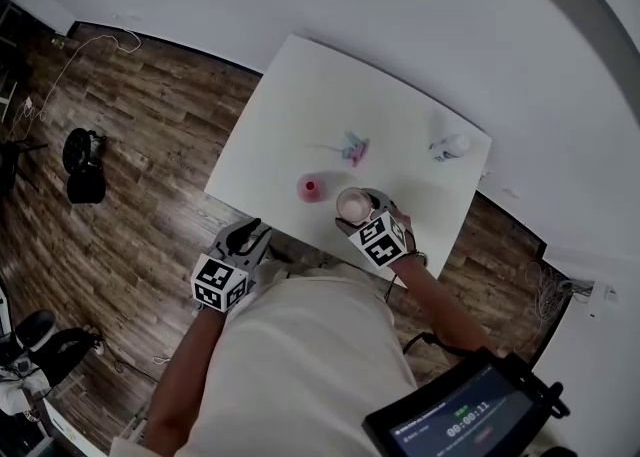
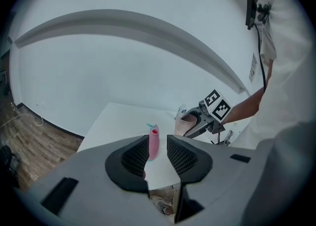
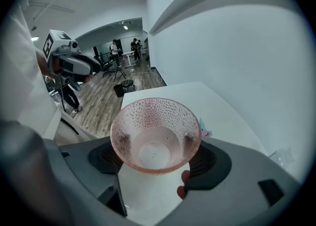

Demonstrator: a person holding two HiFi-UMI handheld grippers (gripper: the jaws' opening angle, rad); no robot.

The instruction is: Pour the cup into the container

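A pink dimpled cup (image 3: 155, 121) sits between the jaws of my right gripper (image 3: 155, 159), which is shut on it. The cup (image 1: 352, 204) is upright over the white table (image 1: 290, 105), near the front edge, and its inside looks empty. The pink container (image 1: 310, 188), a small bottle with a red top, stands just left of the cup. In the left gripper view the container (image 2: 154, 140) shows far off between the jaws. My left gripper (image 1: 232, 263) is open, holds nothing, and hangs off the table's near edge. The right gripper (image 1: 378, 235) is beside the person's body.
A small pink and teal item (image 1: 355, 150) lies mid-table behind the container. A clear plastic bottle (image 1: 450, 147) lies near the far right corner. Wood floor surrounds the table, with a black bag (image 1: 84, 167) at the left. A dark screen (image 1: 465, 415) is at the lower right.
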